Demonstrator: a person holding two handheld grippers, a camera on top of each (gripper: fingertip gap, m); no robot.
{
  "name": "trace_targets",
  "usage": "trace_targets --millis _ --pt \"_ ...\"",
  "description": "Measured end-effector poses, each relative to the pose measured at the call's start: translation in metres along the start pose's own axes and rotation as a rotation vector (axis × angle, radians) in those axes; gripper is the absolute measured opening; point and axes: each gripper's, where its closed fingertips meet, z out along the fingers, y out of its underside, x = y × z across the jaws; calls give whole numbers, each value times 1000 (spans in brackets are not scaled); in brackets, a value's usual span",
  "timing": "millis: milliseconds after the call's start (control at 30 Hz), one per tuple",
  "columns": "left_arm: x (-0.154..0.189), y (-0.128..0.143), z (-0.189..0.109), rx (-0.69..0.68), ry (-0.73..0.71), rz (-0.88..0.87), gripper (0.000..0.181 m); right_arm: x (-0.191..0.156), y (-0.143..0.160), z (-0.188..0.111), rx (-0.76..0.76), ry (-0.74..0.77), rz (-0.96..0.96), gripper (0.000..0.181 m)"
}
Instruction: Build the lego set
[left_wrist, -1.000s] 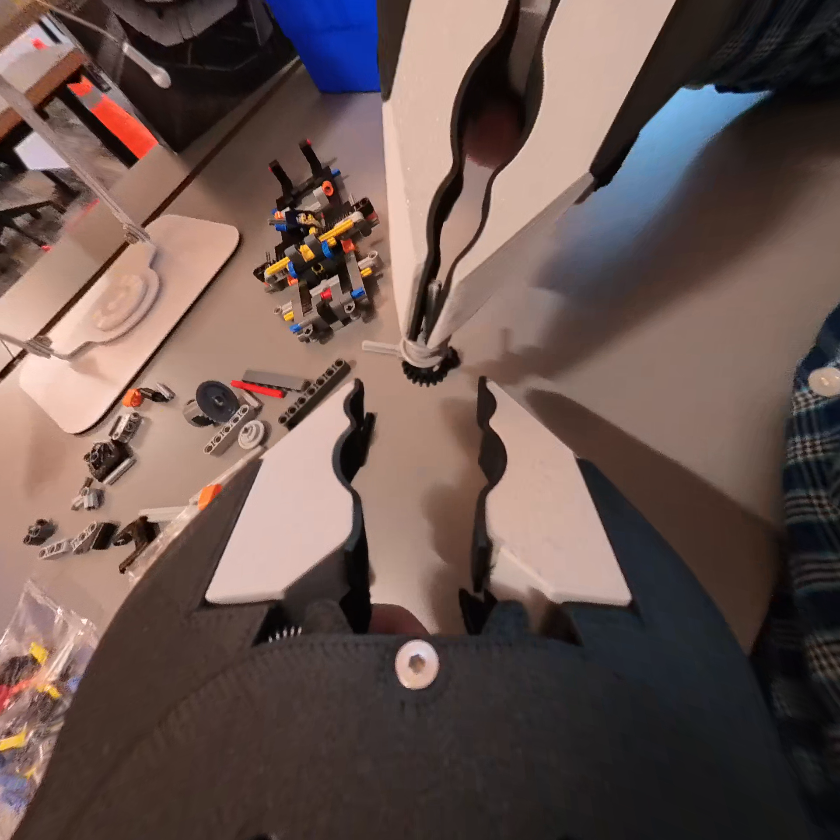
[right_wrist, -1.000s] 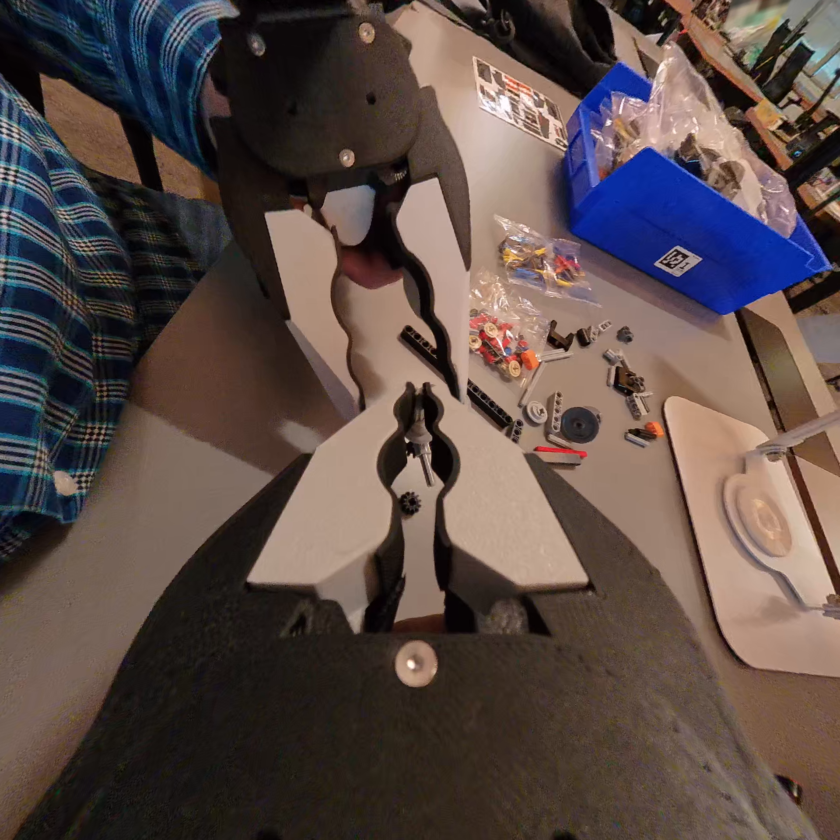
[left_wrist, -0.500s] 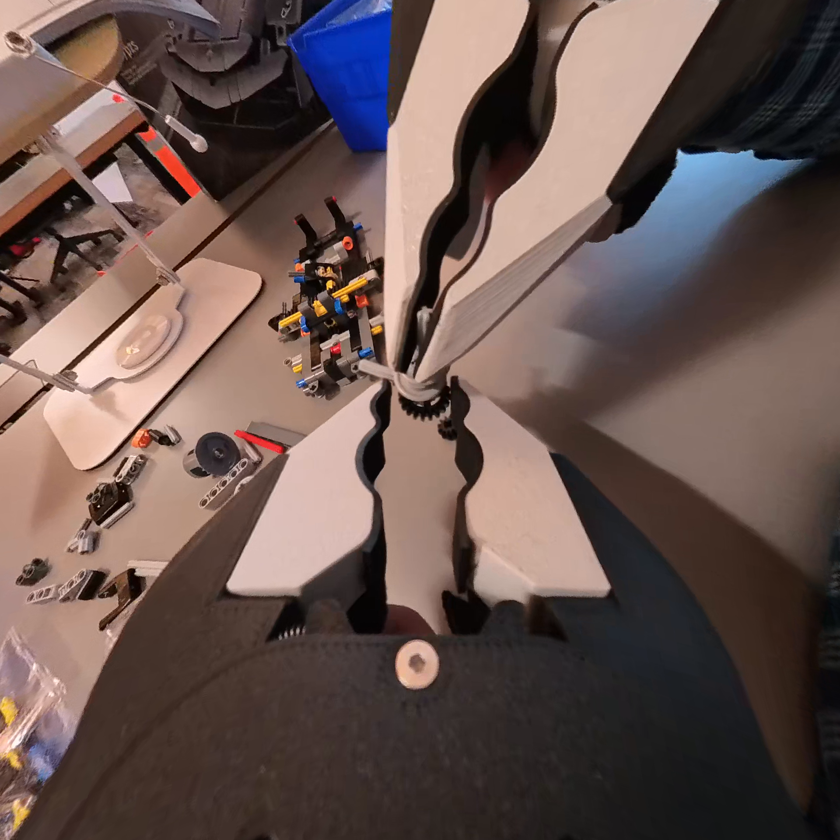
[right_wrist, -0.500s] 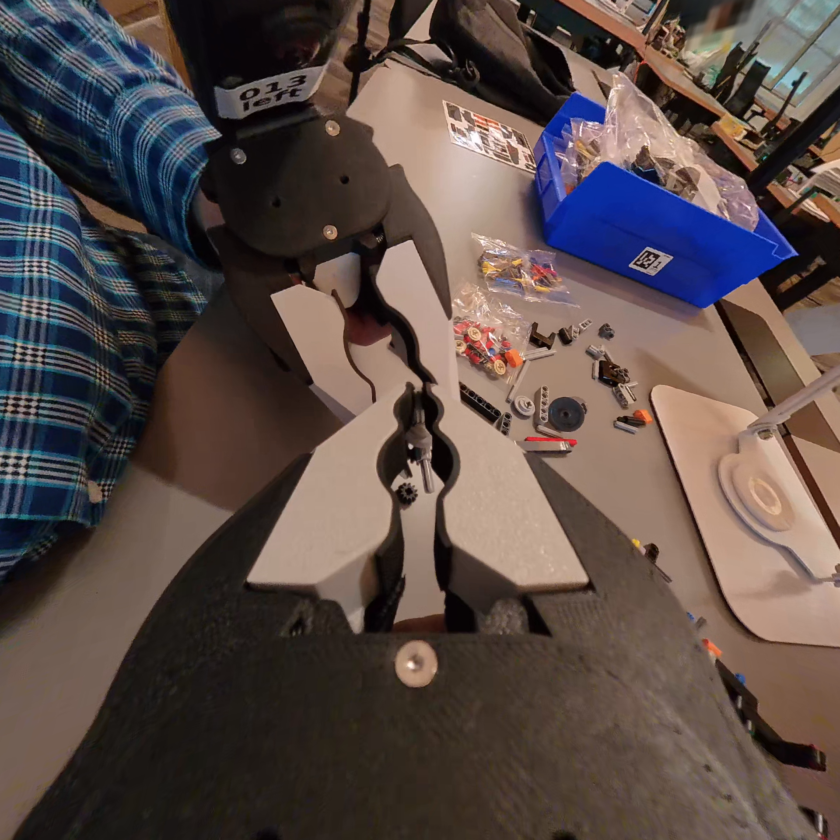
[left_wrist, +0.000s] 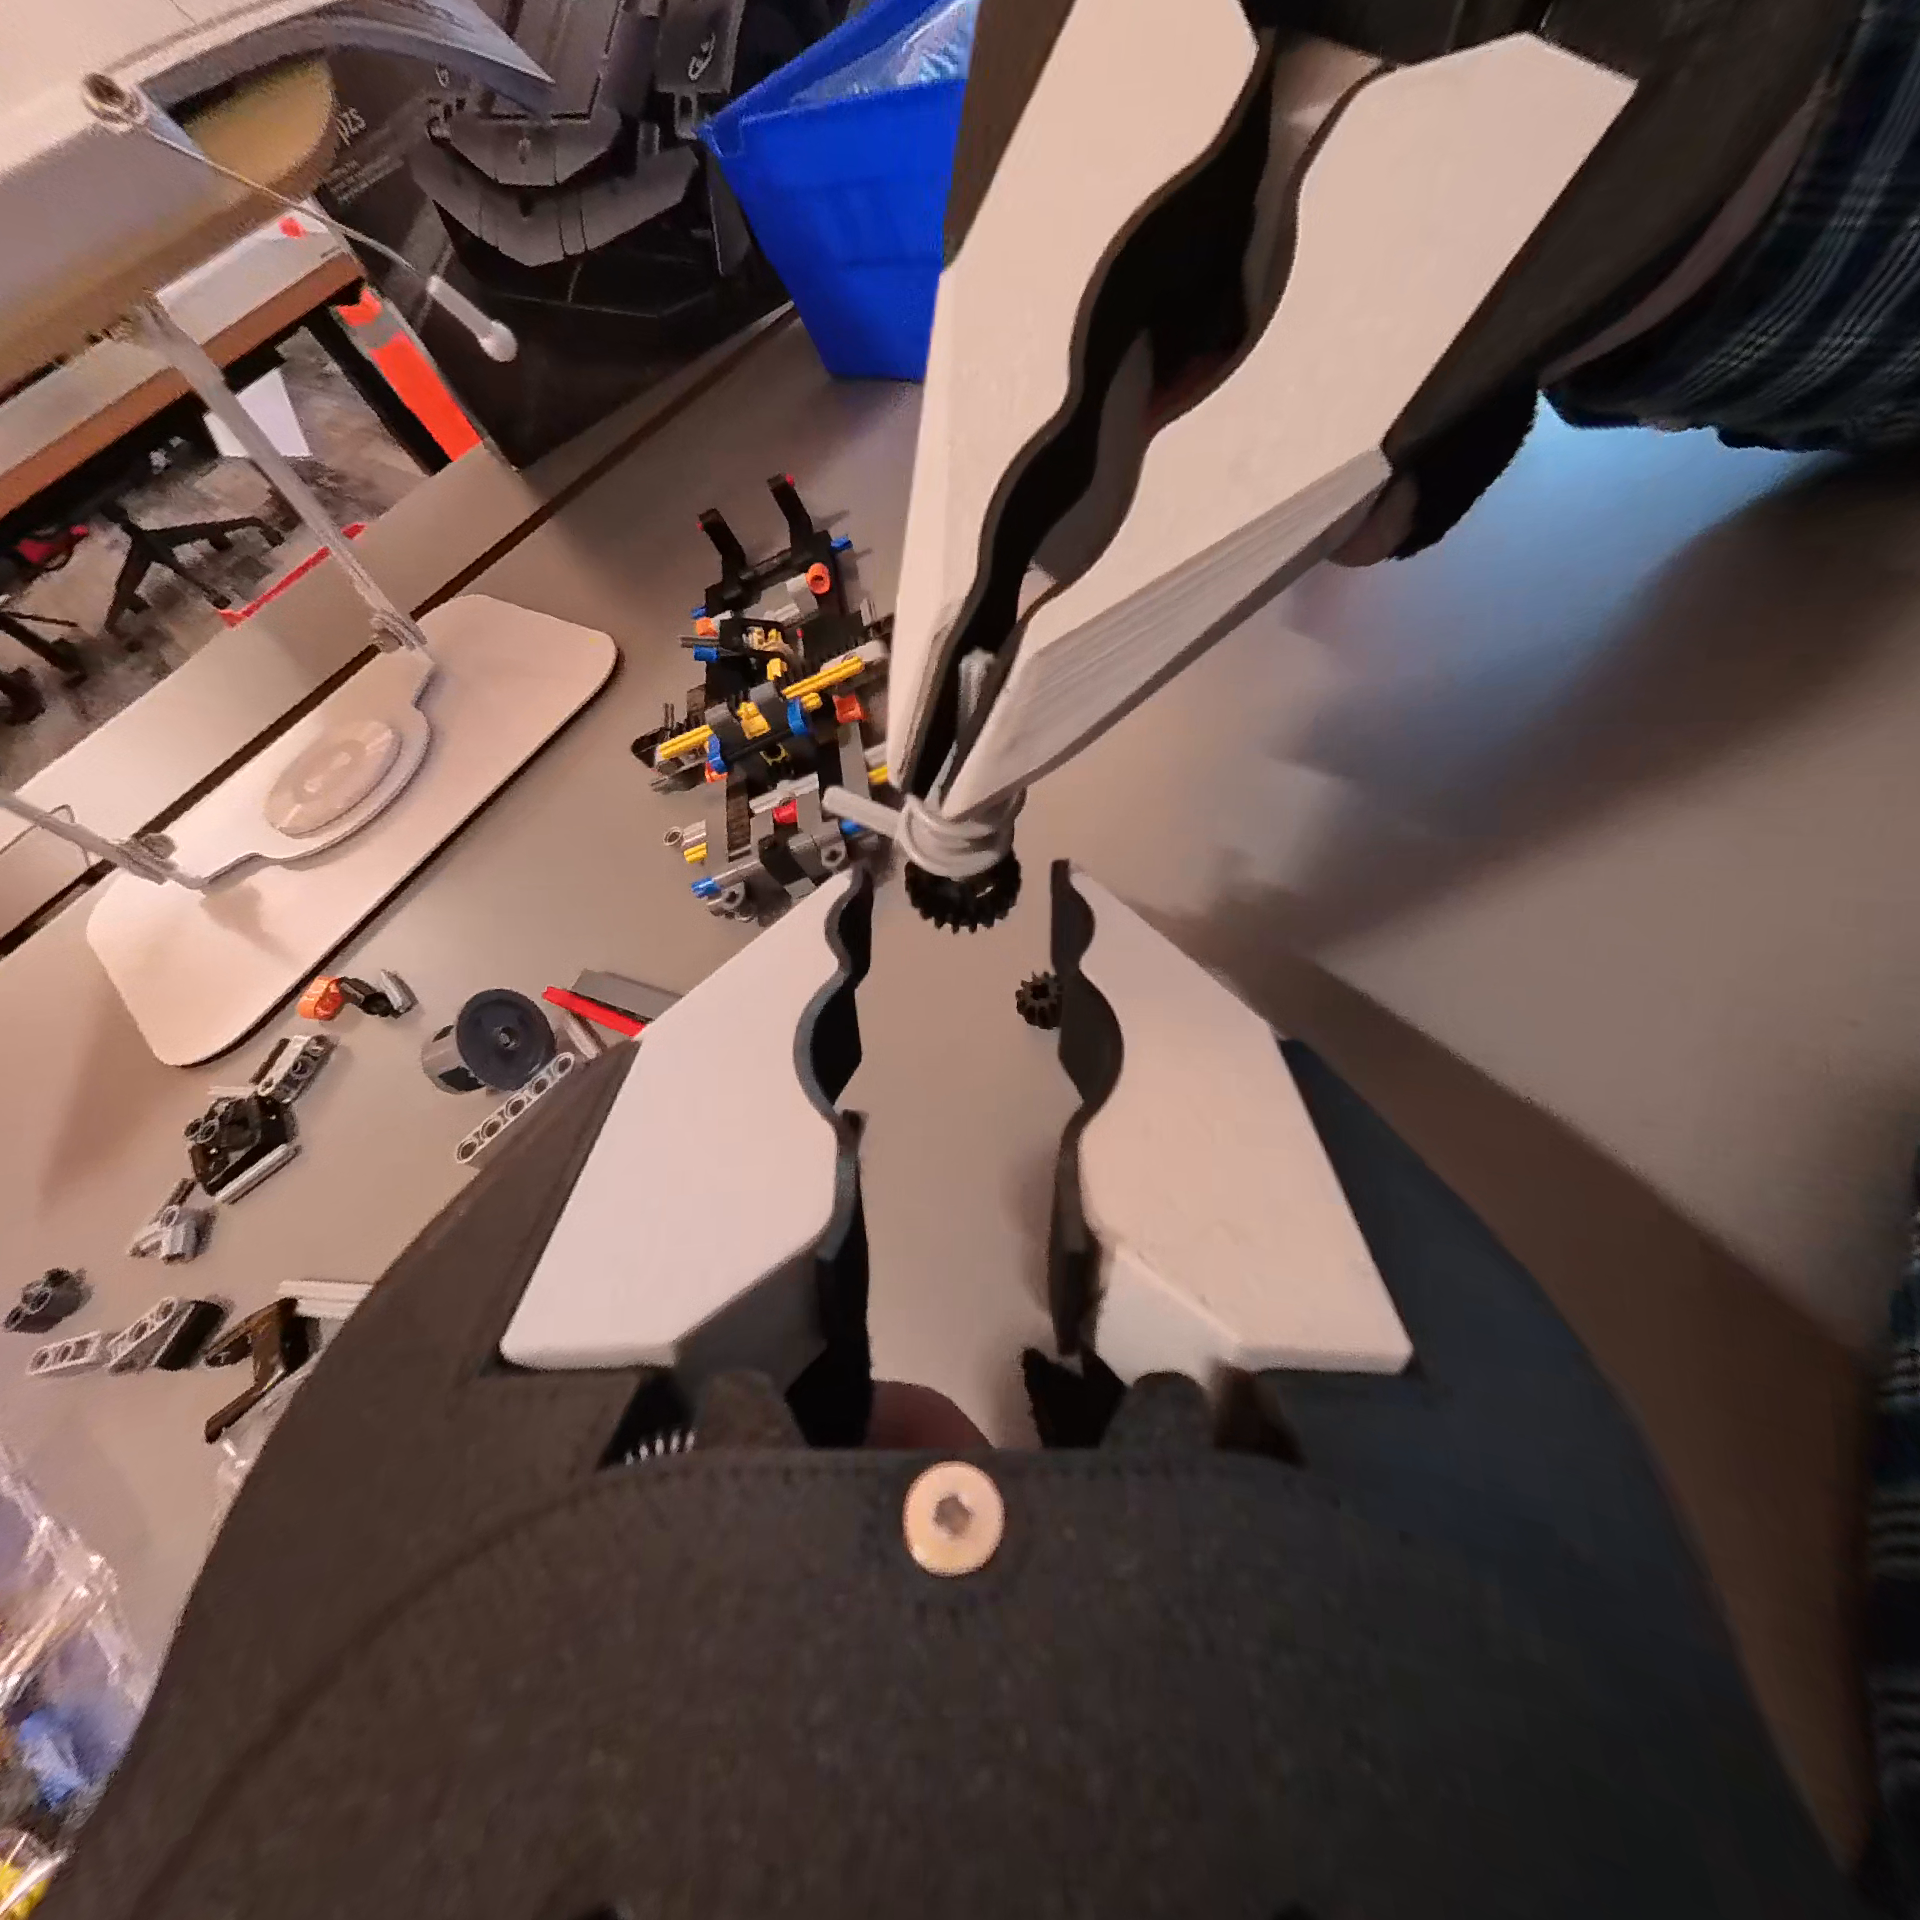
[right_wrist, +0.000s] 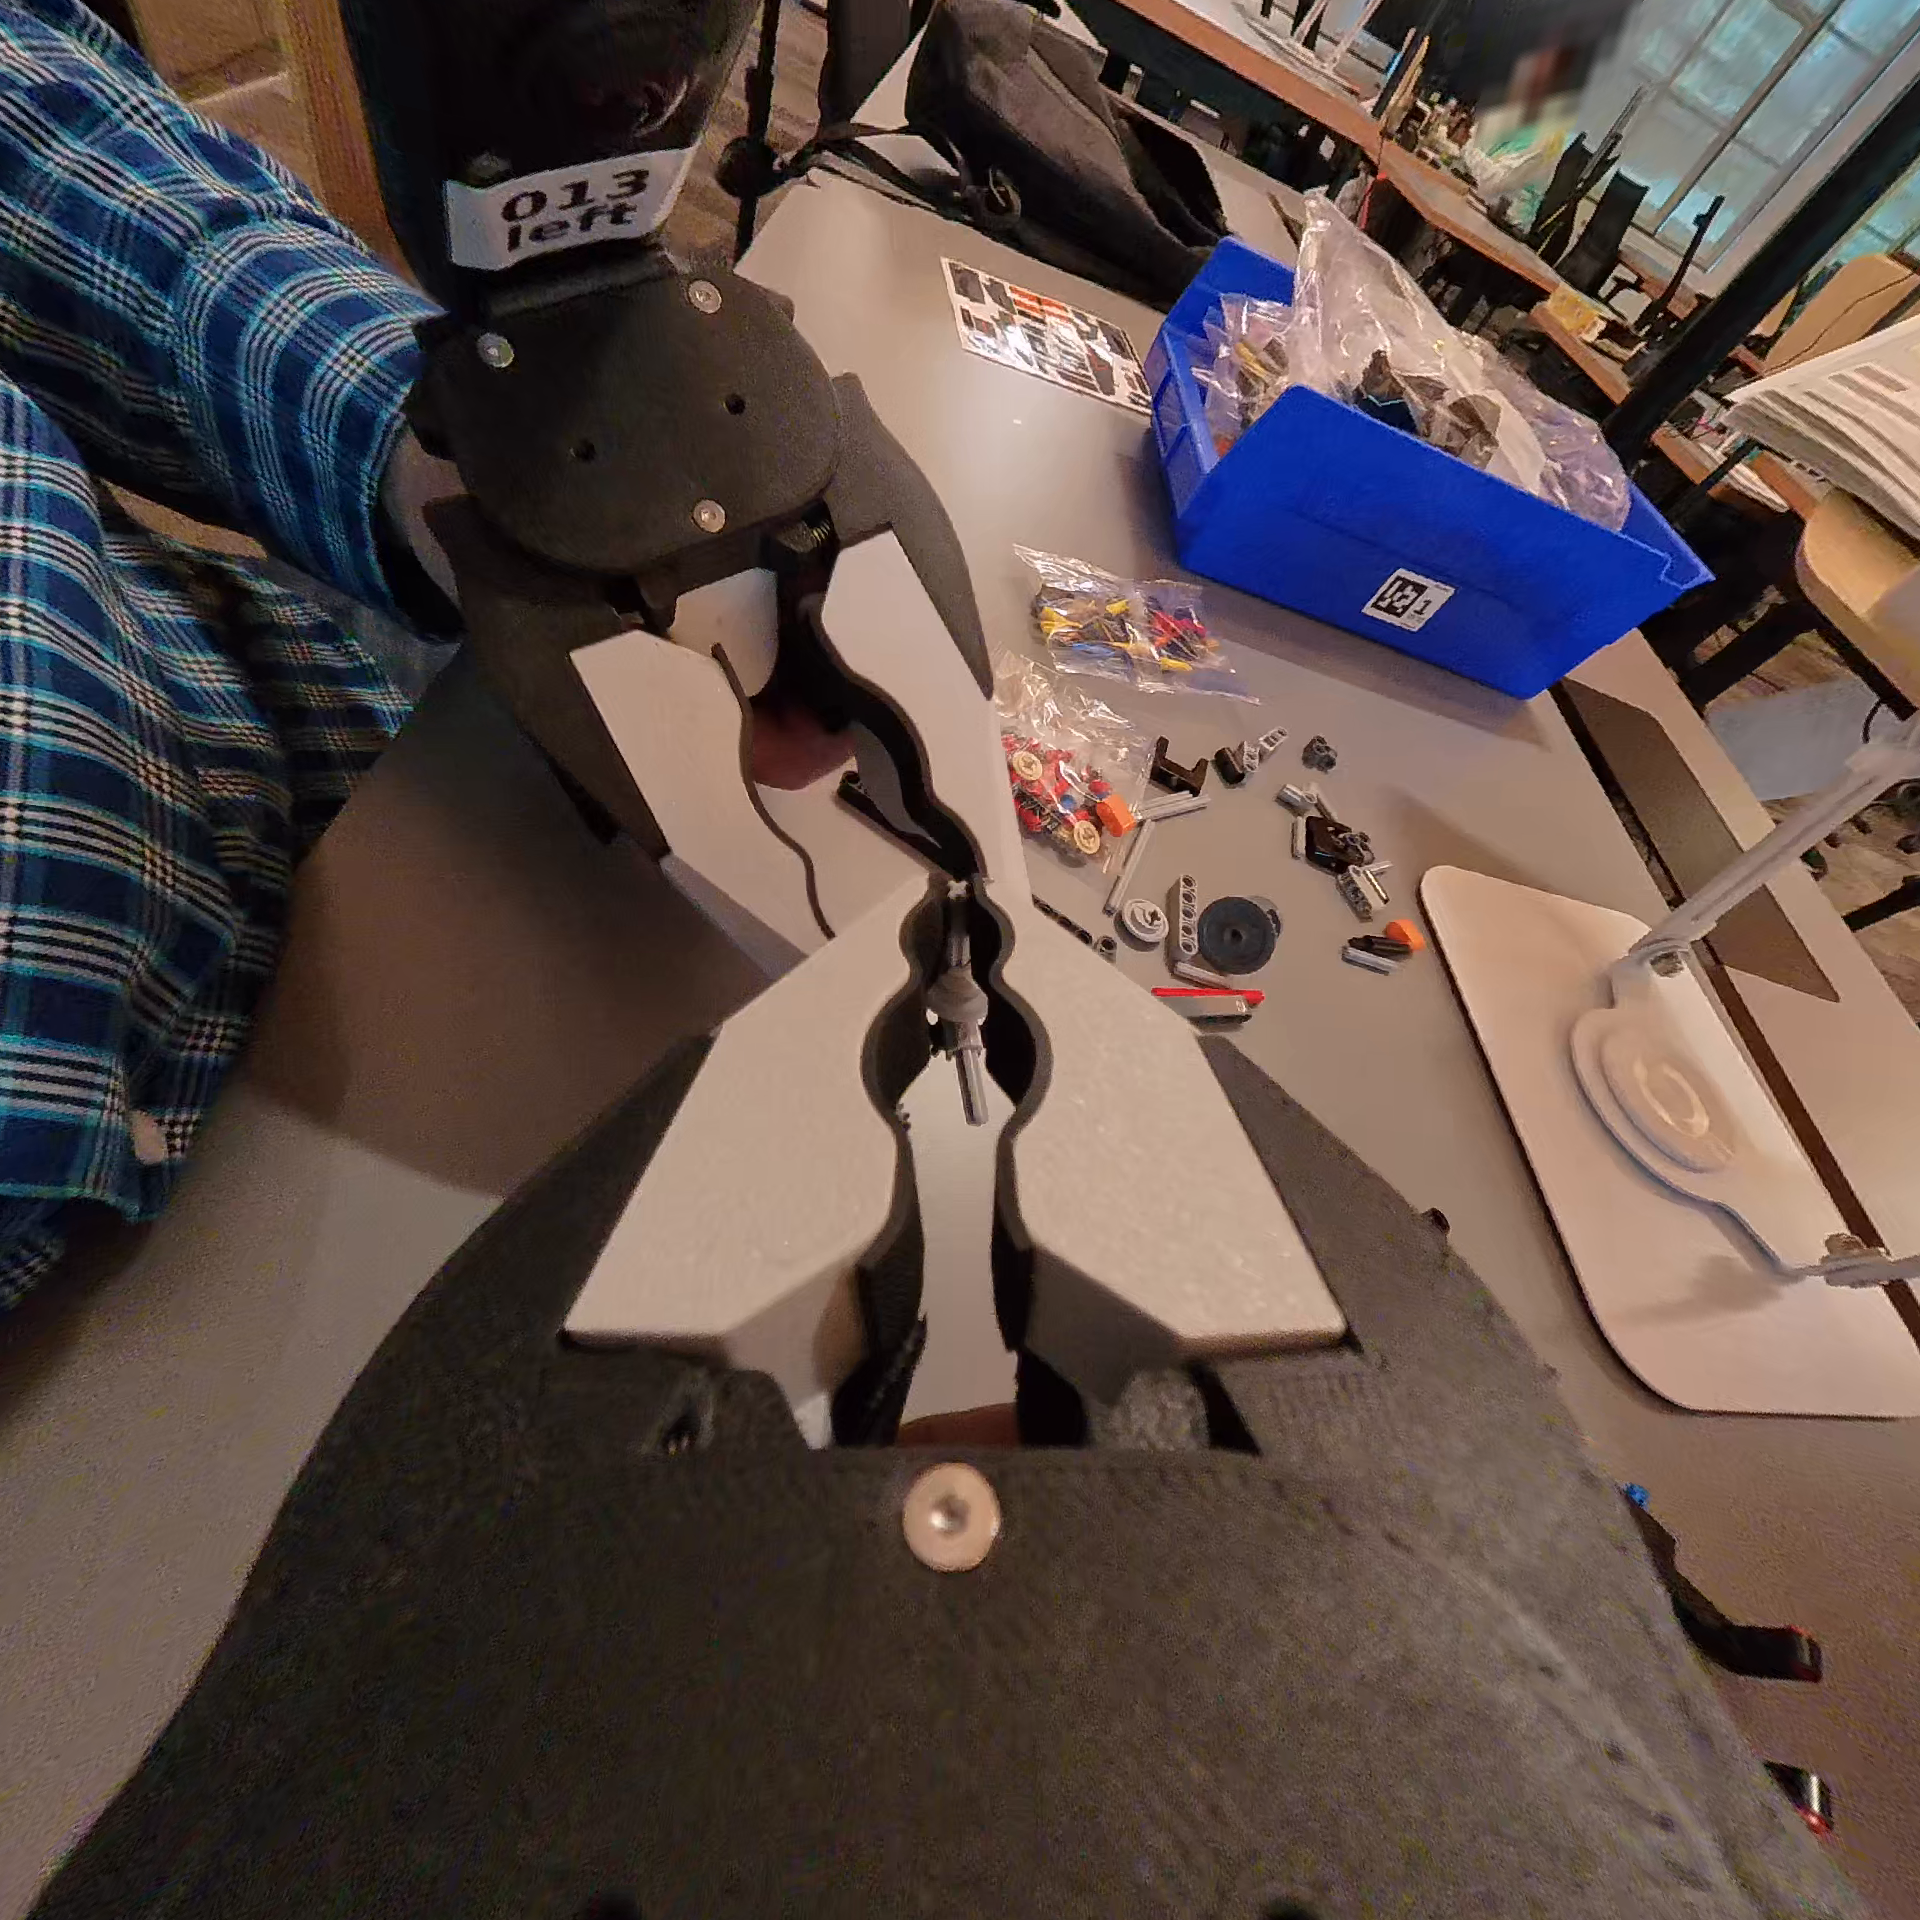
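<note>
Right hand-held gripper (right_wrist: 954, 914) clamps grey axle (right_wrist: 961, 1023) w/ black gear (left_wrist: 958, 896); left hand-held gripper (left_wrist: 956, 904) wide, empty; axle's tip hidden.

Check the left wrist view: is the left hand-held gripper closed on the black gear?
No: the left hand-held gripper stands open with the black gear between its fingertips, carried on the grey axle piece pinched by the right hand-held gripper.

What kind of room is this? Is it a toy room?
It looks more like a workshop or lab: long grey work tables, a blue parts bin full of bagged pieces, and office chairs at other desks by big windows.
</note>
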Motion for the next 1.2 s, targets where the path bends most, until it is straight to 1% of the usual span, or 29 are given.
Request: trace_targets --millis 33,133,233,333,467,567,667,800,867,1000,1100,1200 --pt "-1 -1 -2 3 6 -8 34 1 0 -1 2 2 3 0" --pt "-10 -1 -9 -4 -4 -1 41 6 2 -4 14 23 19 0" --pt "-35 -10 -20 -1 -62 23 42 13 8 -6 13 53 36 0" --pt "-60 -25 -27 9 -98 49 44 13 17 -6 -9 48 41 0" --pt "-79 -38 -22 0 -117 90 46 -2 22 -5 -47 -30 52 0" --pt "-81 -40 -13 -26 -111 130 47 -15 30 -6 -84 -79 40 0" --pt "-75 -39 -4 -46 -80 140 47 -19 39 -11 -131 -75 -3 0" --pt "-56 -33 6 -77 -1 131 38 -9 61 -16 -271 16 -145 0" --pt "-42 -31 7 -88 46 126 35 -7 66 -18 -313 43 -177 0" --pt "-9 -25 5 -100 158 108 30 0 67 -19 -326 89 -164 0" --pt "7 -18 7 -115 186 114 30 6 66 -20 -321 122 -161 0" --pt "15 -16 11 -110 196 72 31 9 61 -18 -300 164 -176 0"
